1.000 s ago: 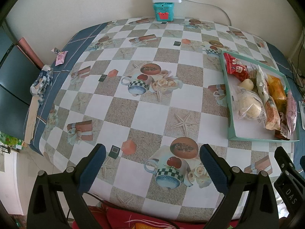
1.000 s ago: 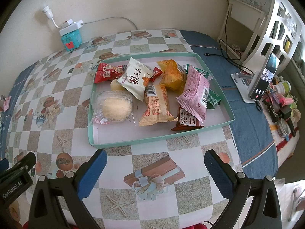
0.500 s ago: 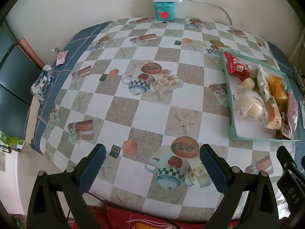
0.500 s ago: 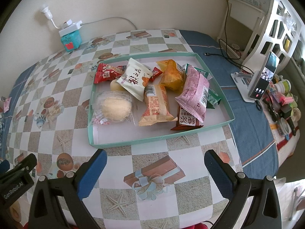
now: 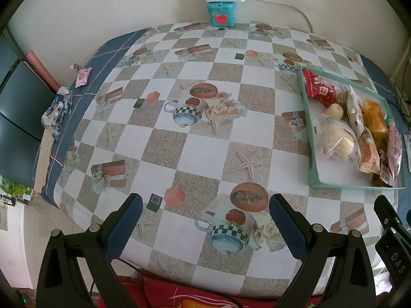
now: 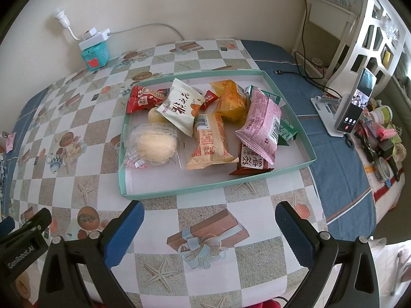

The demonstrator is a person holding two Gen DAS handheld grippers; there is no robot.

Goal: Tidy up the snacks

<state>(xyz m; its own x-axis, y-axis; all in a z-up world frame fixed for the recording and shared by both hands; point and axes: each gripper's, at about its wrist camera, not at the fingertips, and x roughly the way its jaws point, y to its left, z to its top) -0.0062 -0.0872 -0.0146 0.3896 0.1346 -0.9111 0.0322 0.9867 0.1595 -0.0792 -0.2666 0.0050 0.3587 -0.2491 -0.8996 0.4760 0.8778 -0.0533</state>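
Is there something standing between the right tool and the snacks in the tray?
Only the tray's near wall. The right tool is open over bare tablecloth just in front of it. Beyond the wall comes empty tray floor, then the beige packet and clear-wrapped bun.

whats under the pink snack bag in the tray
The pink snack bag lies on a brown packet and a green packet; only their ends show. Anything else beneath it is covered.
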